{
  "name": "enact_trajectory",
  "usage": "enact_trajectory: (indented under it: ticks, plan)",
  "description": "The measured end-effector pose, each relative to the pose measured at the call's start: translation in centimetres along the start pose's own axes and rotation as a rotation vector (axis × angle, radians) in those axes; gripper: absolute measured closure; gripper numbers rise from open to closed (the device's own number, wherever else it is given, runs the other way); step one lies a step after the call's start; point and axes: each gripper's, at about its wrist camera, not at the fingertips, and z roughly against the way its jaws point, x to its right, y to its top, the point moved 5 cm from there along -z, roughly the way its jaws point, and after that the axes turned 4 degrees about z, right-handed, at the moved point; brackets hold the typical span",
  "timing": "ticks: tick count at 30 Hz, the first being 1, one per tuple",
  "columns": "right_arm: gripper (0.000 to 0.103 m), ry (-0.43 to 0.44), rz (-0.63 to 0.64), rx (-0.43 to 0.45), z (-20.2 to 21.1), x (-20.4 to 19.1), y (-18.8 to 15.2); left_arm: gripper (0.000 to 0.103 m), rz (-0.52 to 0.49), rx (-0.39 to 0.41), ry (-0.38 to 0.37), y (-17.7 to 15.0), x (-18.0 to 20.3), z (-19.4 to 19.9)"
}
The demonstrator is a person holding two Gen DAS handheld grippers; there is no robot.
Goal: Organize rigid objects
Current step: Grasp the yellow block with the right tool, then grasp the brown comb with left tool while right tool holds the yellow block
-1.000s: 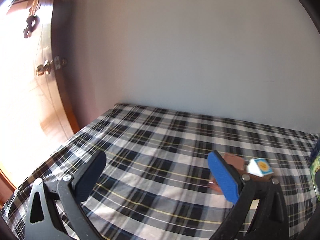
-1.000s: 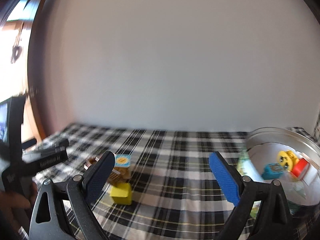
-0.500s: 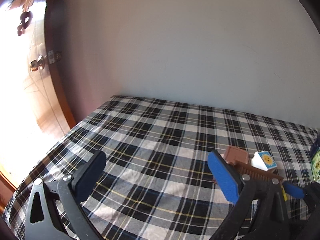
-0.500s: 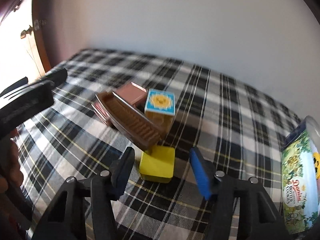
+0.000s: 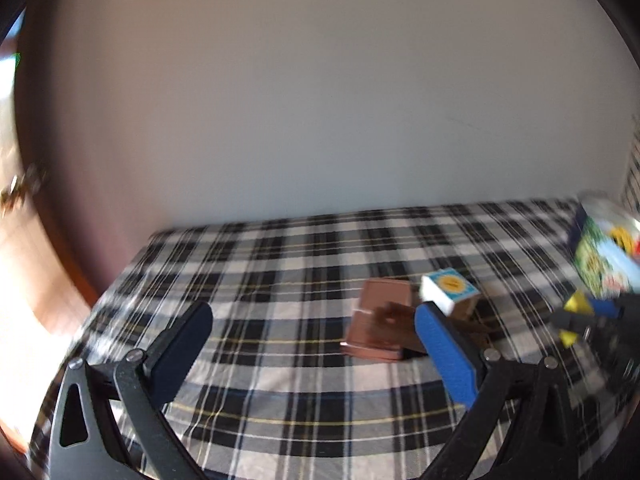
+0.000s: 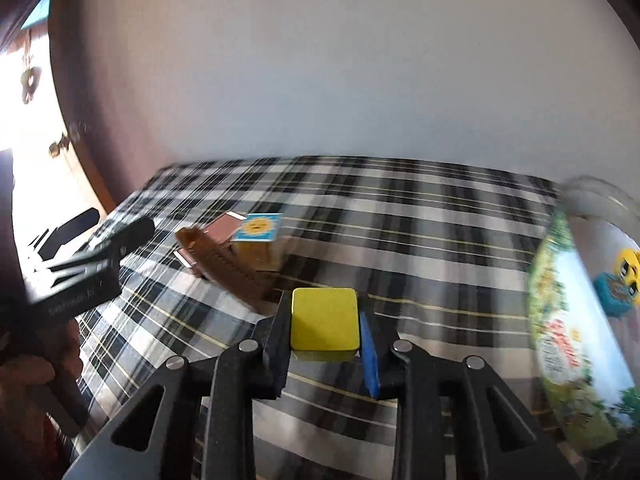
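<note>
Right gripper (image 6: 325,330) clamps yellow block (image 6: 324,323) at frame centre over plaid cloth (image 6: 420,232). Tin (image 6: 576,320) waits at 3 o'clock. Left gripper (image 5: 316,344) open, empty. Lift straight, clear brown pieces (image 6: 224,268) at 10 o'clock.

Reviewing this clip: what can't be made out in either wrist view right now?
- Tin, right wrist view: cut off by the frame edge and blurred; label unreadable.
- Brown pieces, left wrist view: partly behind the left gripper's blue pad.
- Yellow block: underside hidden, so lifted or resting is unclear.
</note>
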Motion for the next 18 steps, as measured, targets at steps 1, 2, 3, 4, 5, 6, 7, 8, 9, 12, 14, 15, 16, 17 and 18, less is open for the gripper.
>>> enact_trajectory:
  ticks: [1,2,3,4,5,6,7,8,9,12,14,15,16,17,18]
  plan:
    - [0.072,0.007,-0.018,0.008,0.2,0.6,-0.1,0.0,-0.026,0.001,-0.003,0.0,0.7,0.1]
    - [0.072,0.008,-0.042,0.018,0.6,1.3,-0.1,0.0,-0.034,-0.003,-0.006,0.0,1.0,0.1]
    - [0.072,0.005,-0.057,0.022,0.6,1.7,-0.1,0.0,-0.033,-0.011,-0.009,-0.1,1.3,0.0]
    - [0.072,0.004,-0.08,0.023,0.7,2.2,-0.1,0.0,-0.025,-0.023,-0.018,-0.1,1.7,-0.1]
    - [0.072,0.006,-0.087,0.02,0.5,2.4,0.0,0.0,-0.017,-0.037,-0.035,-0.2,2.0,-0.2]
    - [0.072,0.011,-0.095,0.016,0.5,2.5,0.0,0.0,-0.01,-0.05,-0.053,-0.3,2.4,-0.3]
    - [0.072,0.011,-0.097,0.02,0.6,2.6,0.0,0.0,-0.007,-0.058,-0.063,-0.3,2.7,-0.4]
    - [0.072,0.008,-0.096,0.026,0.8,2.7,0.0,0.0,-0.008,-0.07,-0.074,-0.4,3.1,-0.5]
    - [0.072,0.003,-0.089,0.037,1.0,2.6,0.1,0.0,-0.009,-0.084,-0.086,-0.5,3.4,-0.8]
    - [0.072,-0.029,-0.045,0.077,1.6,2.3,0.5,0.0,0.053,-0.142,-0.124,-0.9,3.9,-1.1]
    - [0.072,-0.053,-0.003,0.114,2.1,1.9,1.0,0.001,0.121,-0.172,-0.117,-1.2,4.1,-1.3]
    - [0.072,-0.069,0.019,0.132,2.5,1.8,1.2,0.001,0.149,-0.186,-0.104,-1.4,4.3,-1.5]
    - [0.072,-0.081,0.037,0.147,2.7,1.6,1.4,0.001,0.171,-0.2,-0.098,-1.7,4.7,-1.5]
    - [0.072,-0.085,0.04,0.155,2.8,1.6,1.5,0.001,0.188,-0.209,-0.095,-1.8,4.8,-1.7]
    - [0.072,-0.075,0.028,0.159,2.9,1.8,1.6,0.001,0.215,-0.219,-0.088,-1.9,5.1,-1.9]
